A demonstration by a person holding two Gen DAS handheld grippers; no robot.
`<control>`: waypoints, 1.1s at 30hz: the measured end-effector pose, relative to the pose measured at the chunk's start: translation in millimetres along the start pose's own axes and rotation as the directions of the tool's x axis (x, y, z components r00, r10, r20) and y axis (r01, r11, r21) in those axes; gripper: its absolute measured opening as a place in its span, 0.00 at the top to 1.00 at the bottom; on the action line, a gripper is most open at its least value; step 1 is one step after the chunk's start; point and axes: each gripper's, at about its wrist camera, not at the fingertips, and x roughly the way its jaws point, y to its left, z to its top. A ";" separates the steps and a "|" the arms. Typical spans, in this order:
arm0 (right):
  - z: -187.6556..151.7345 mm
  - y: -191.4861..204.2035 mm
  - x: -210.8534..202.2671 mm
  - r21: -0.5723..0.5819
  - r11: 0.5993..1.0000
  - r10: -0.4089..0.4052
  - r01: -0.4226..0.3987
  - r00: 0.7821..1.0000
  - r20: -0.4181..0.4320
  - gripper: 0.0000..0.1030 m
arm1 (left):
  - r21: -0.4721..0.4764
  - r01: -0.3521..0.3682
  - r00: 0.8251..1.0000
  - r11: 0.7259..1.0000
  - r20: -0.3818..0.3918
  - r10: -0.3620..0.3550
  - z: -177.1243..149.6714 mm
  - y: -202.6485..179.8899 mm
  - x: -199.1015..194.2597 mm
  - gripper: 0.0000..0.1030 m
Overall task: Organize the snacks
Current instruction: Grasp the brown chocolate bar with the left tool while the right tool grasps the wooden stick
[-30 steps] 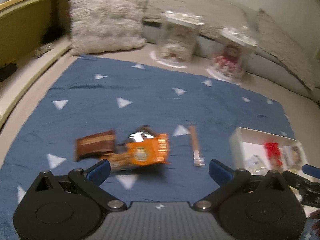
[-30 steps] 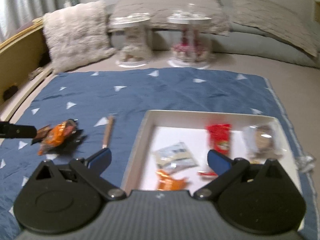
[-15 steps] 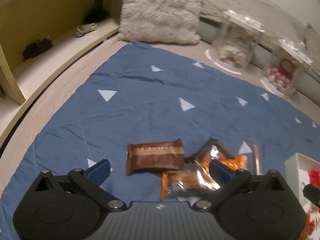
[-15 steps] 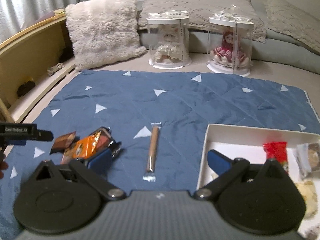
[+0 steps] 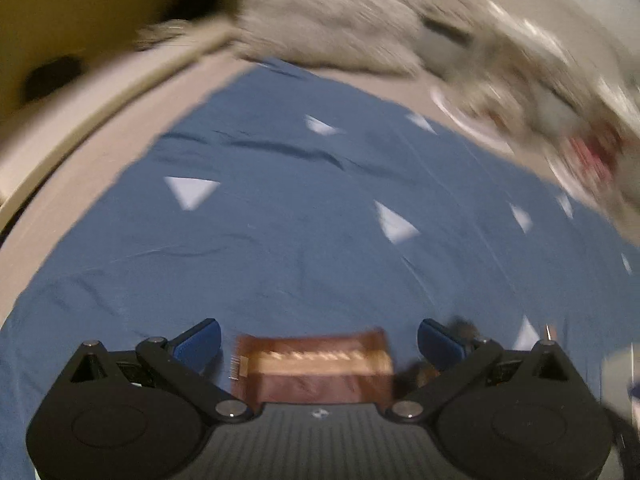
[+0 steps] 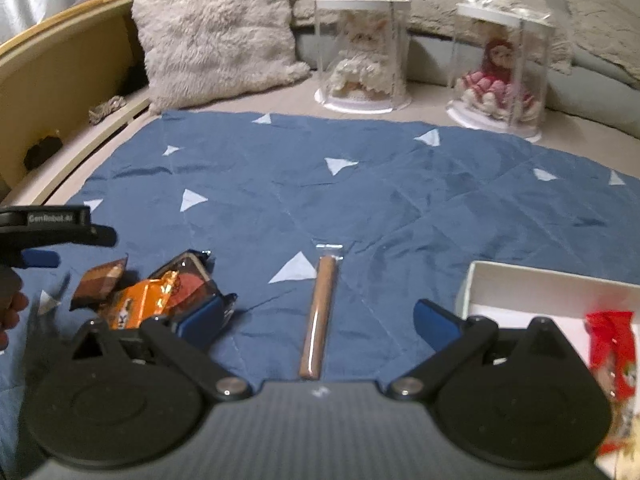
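Note:
My left gripper (image 5: 318,338) is open, its jaws on either side of a brown snack packet (image 5: 316,364) lying flat on the blue cloth (image 5: 280,240); the view is blurred. My right gripper (image 6: 320,316) is open over a thin brown stick snack (image 6: 322,316) on the cloth. In the right wrist view the brown packet (image 6: 98,282) lies beside an orange packet (image 6: 138,304) and a dark foil packet (image 6: 190,282), under the left gripper (image 6: 44,236). A white box (image 6: 520,292) at the right holds a red packet (image 6: 612,344).
Two clear display cases with dolls (image 6: 362,64) (image 6: 502,72) stand beyond the cloth. A fluffy cushion (image 6: 216,28) lies at the back left. A wooden shelf edge (image 6: 56,92) runs along the left.
My left gripper has moved down and forward onto the brown packet, which now sits between its jaws. My right gripper has shifted so that the stick snack sits between its jaws.

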 end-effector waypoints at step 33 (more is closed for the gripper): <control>-19.6 10.7 50.8 -0.171 0.980 -0.116 0.101 0.990 -0.079 0.84 | 0.018 -0.110 0.993 0.994 -0.032 0.111 -10.2 37.2 0.7 0.52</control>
